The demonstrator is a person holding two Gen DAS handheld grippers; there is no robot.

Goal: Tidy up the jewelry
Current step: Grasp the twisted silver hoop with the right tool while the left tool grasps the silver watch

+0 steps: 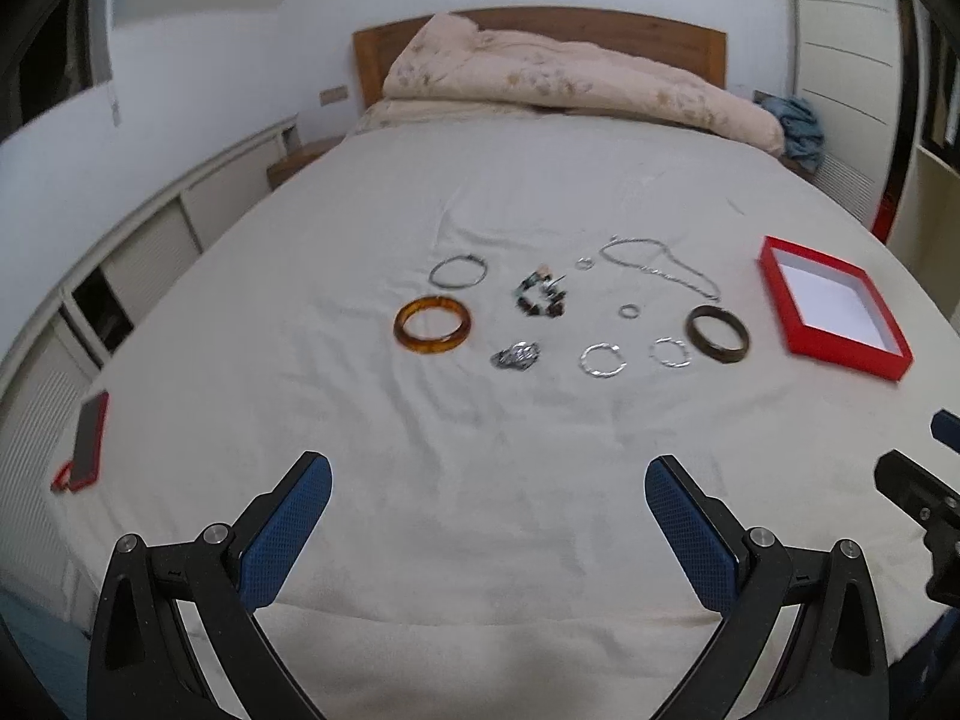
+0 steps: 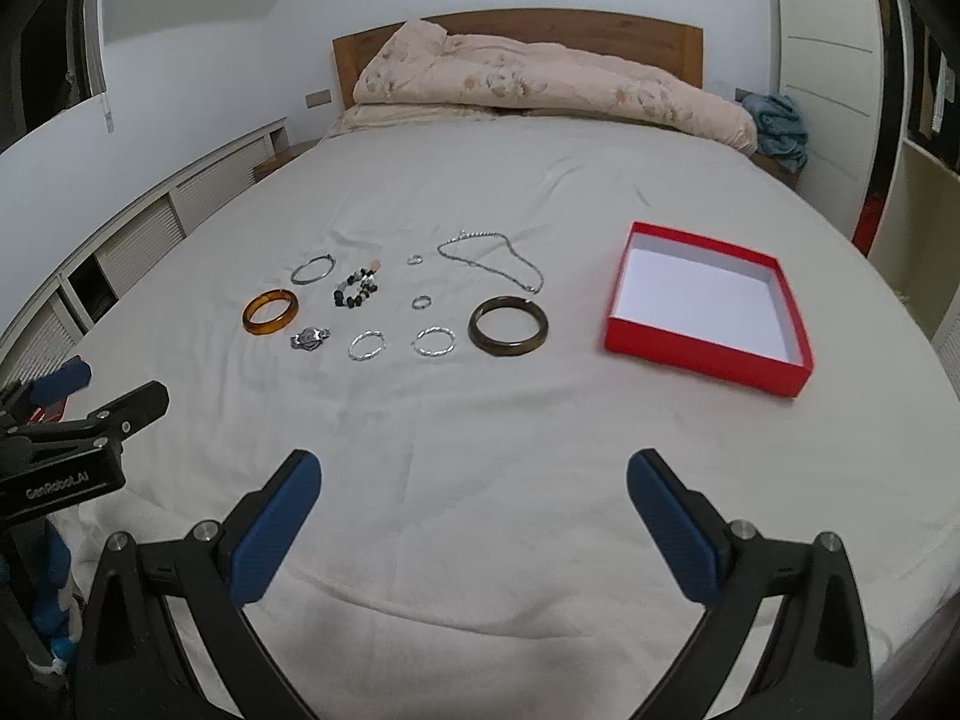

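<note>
both tongs stand wide open and empty above the near edge of a bed sheet [image 2: 480,432]: the left gripper [image 1: 487,531] and the right gripper [image 2: 474,525] each show blue fingers [image 2: 273,531] spread far apart, touching nothing.

the jewelry lies loose on the sheet, well ahead of both grippers. an amber bangle [image 2: 270,312] sits at the left end. behind it lies a thin silver bangle [image 2: 312,268], and a dark bead bracelet [image 2: 355,291] is just beside that. a small silver clump [image 2: 310,338] rests near the amber bangle. two silver hoops [image 2: 367,345] [image 2: 434,341] lie side by side, with two small rings [image 2: 421,301] [image 2: 414,260] behind them. a silver chain [image 2: 492,261] spreads out at the back. a dark brown bangle [image 2: 509,326] lies at the right end, its far rim next to the chain's end.

a red box [image 2: 702,363], open and white inside, holds nothing and sits apart to the right of the dark bangle.

nothing lies between the grippers and the jewelry. a folded quilt [image 2: 540,84] lies against the wooden headboard [image 2: 540,24], a blue cloth [image 2: 777,120] beside it. a red-cased phone [image 1: 87,444] lies at the sheet's left edge.
</note>
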